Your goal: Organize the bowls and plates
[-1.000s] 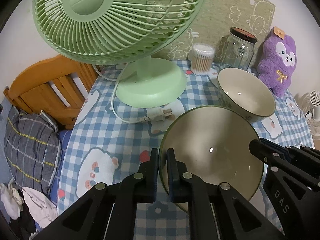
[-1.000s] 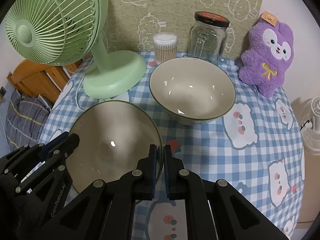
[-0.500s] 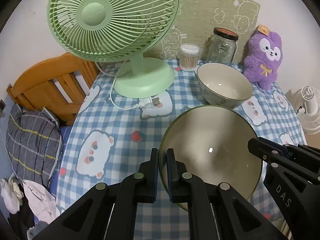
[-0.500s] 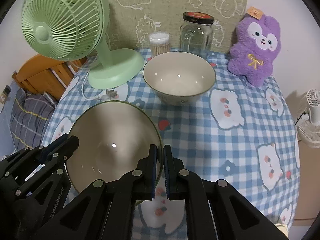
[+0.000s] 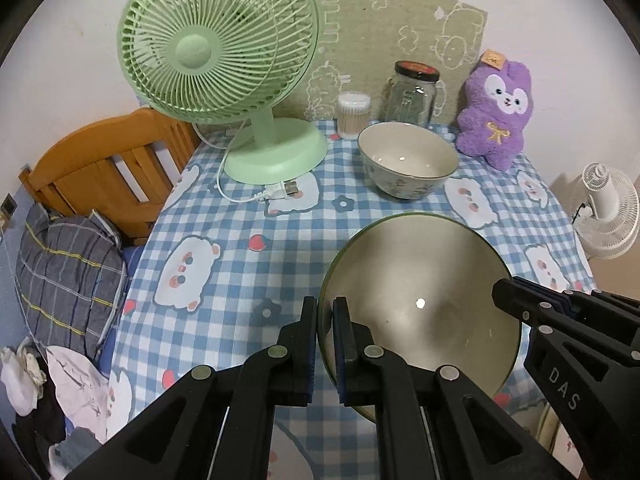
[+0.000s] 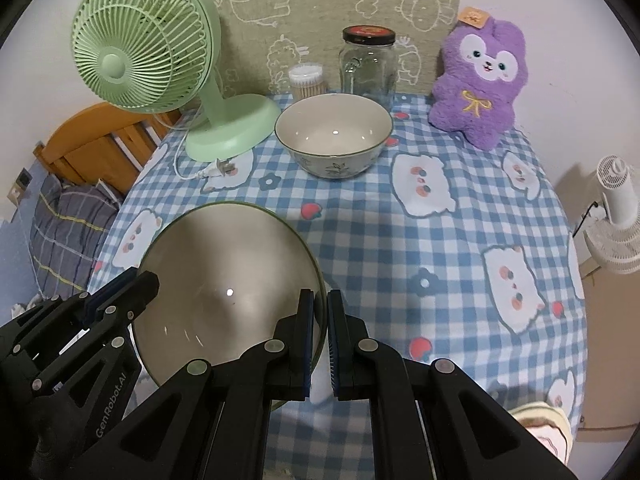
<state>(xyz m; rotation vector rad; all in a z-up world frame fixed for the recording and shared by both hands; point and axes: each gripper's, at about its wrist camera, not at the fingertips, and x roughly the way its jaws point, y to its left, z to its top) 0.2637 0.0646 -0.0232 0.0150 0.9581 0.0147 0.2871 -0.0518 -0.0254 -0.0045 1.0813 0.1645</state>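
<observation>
Both jaws pinch opposite rims of the held bowl (image 5: 420,304); keep it level, probably clear above the surface (image 6: 440,220), toward the second bowl (image 6: 334,140).

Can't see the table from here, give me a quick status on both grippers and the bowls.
Left gripper and right gripper shut on opposite rims of large green-rimmed bowl. Smaller floral ceramic bowl sits ahead. Nothing between them.

Fan (image 5: 218,46) left of bowl (image 5: 408,164), jar (image 5: 412,92) behind.
</observation>
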